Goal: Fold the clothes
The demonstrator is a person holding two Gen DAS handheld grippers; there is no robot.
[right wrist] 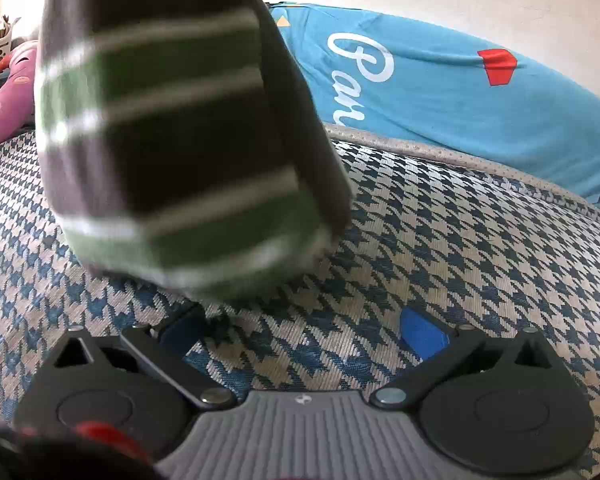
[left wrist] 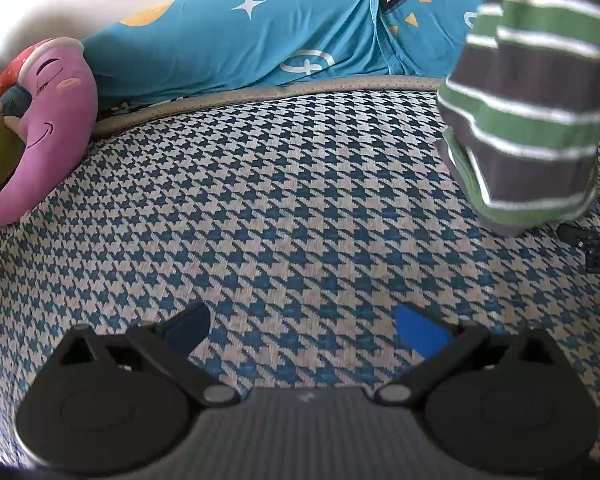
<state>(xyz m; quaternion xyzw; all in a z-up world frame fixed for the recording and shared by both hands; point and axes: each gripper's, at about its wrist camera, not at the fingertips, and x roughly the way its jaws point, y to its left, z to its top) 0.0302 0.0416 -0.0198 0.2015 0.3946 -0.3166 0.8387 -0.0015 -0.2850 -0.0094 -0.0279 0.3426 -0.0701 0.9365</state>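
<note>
The left tongs (left wrist: 304, 330) were wide open, with nothing between the two blue tips. They hung over a mat (left wrist: 300, 208) with a blue and white zigzag pattern.

The right tongs (right wrist: 306, 330) were wide open too, and they held nothing. They were over the same mat (right wrist: 440, 240).

The striped cloth (left wrist: 532, 100) was grey and green with thin white lines. In the left view it hung down from the top right, and its bottom edge came down to about the mat. I could not tell what held it up, because the top went out of the picture. In the right view the striped cloth (right wrist: 180, 140) hung just in front of the tongs, on the left side, and it looked blurry. Its bottom edge was close to the left blue tip, but I could not tell if they touched.

Behind the mat lay a long blue pillow (left wrist: 240, 40) with a white star and other shapes on it. A pink soft toy (left wrist: 48, 120) with a smiling face lay at the left end, next to the pillow
</note>
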